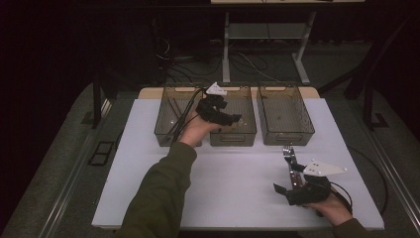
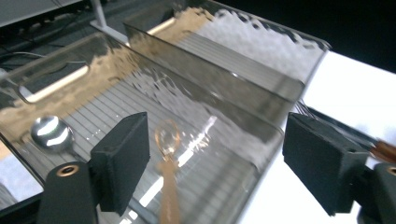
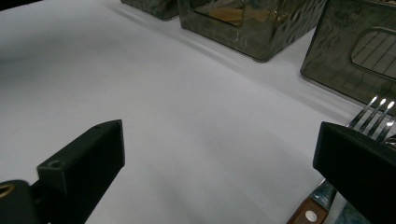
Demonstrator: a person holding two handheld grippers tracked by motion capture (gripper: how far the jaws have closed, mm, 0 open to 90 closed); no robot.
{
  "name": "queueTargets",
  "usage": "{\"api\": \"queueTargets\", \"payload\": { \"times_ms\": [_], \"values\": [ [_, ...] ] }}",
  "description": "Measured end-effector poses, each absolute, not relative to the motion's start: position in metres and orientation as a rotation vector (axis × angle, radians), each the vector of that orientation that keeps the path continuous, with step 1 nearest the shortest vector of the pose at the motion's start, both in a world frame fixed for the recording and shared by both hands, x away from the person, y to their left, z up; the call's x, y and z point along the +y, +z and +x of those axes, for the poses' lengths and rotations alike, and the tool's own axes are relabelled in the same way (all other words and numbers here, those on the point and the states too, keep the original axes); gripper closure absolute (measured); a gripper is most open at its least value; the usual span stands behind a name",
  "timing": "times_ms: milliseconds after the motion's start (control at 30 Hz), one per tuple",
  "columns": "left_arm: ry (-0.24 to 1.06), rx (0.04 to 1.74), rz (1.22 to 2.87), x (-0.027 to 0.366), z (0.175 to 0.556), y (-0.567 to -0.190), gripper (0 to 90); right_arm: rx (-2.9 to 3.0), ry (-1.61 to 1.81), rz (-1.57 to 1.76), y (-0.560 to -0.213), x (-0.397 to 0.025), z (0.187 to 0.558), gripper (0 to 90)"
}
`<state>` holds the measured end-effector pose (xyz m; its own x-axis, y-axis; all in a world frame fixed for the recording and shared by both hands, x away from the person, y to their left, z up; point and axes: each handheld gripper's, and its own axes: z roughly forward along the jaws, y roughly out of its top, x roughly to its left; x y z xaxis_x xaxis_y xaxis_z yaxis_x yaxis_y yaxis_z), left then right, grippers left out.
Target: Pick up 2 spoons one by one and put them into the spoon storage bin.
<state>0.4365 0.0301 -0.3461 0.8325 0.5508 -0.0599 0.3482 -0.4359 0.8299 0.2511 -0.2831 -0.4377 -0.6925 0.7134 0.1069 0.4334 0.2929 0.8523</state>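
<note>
My left gripper [image 1: 232,119] hovers open over the middle grey bin [image 1: 233,140], held by a hand in an olive sleeve. In the left gripper view its jaws stand wide apart [image 2: 217,161] above that bin's ribbed floor [image 2: 219,182]. There lie a copper-coloured spoon [image 2: 168,140] and a silver spoon [image 2: 51,133]. My right gripper [image 1: 287,186] rests open near the table's front right. A small pile of cutlery [image 1: 292,161] with fork tines [image 3: 378,109] and a wooden handle [image 3: 308,212] lies right beside its jaw. Between the right gripper's jaws [image 3: 219,177] is bare white table.
Three see-through grey bins stand in a row at the back of the white table [image 1: 223,183]: the left bin [image 1: 168,134], the middle one and the right bin [image 1: 287,136]. Cables trail from the left gripper. Beyond the table are a dark floor and desk legs [image 1: 226,49].
</note>
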Motion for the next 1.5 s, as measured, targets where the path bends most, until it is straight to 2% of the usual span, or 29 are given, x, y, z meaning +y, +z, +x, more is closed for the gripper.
{"api": "queueTargets", "payload": {
  "times_ms": [467, 700, 1000, 1333, 1367, 1500],
  "values": [
    [0.265, 0.607, 2.058, 0.075, 0.379, -0.366, 13.6, 2.266, 1.304, 1.072, -0.441, -0.284, 0.256, 1.9],
    [0.268, 0.641, 2.028, 0.099, 0.349, -0.380, 10.3, 2.261, 1.292, 1.090, -0.442, -0.285, 0.257, 1.9],
    [0.269, 0.667, 2.055, 0.119, 0.317, -0.399, 0.0, 2.295, 1.281, 1.103, -0.440, -0.286, 0.257, 1.9],
    [0.271, 0.656, 2.051, 0.138, 0.292, -0.420, 0.0, 2.333, 1.247, 1.102, -0.430, -0.288, 0.256, 1.9],
    [0.268, 0.658, 2.042, 0.142, 0.290, -0.422, 0.0, 2.334, 1.246, 1.106, -0.429, -0.288, 0.255, 2.3],
    [0.248, 0.687, 2.017, 0.154, 0.286, -0.430, 0.4, 2.380, 1.251, 1.104, -0.426, -0.287, 0.255, 15.0]
  ]
}}
